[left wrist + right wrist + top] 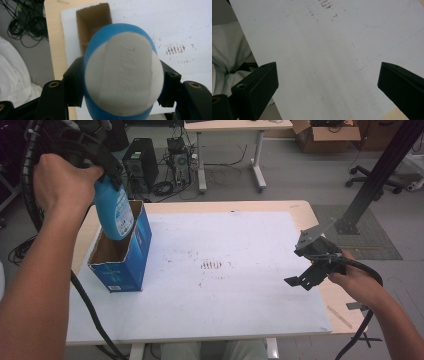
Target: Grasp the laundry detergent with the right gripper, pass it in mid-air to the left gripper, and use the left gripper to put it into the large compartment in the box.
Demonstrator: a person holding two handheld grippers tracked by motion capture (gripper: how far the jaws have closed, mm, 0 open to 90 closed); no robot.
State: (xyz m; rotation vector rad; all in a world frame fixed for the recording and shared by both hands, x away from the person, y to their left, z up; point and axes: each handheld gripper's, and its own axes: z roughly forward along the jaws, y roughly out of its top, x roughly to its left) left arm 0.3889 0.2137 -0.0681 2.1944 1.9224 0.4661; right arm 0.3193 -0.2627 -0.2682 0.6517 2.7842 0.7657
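Trouble first: our left gripper (pixel 107 187) is clenched on the blue bottle (pixel 114 212), hanging over the mouth of the open box (pixel 122 255), its base not yet inside. We judge the fit tight, so if the bottle catches the near cardboard rim, the box could tip or slide across the white sheet (pixel 225 270). That box sits near the table's left edge (pixel 82 237), leaving little margin there. To the right we have wide bare sheet, where our right gripper (pixel 305 270) hovers, jaws spread and empty.
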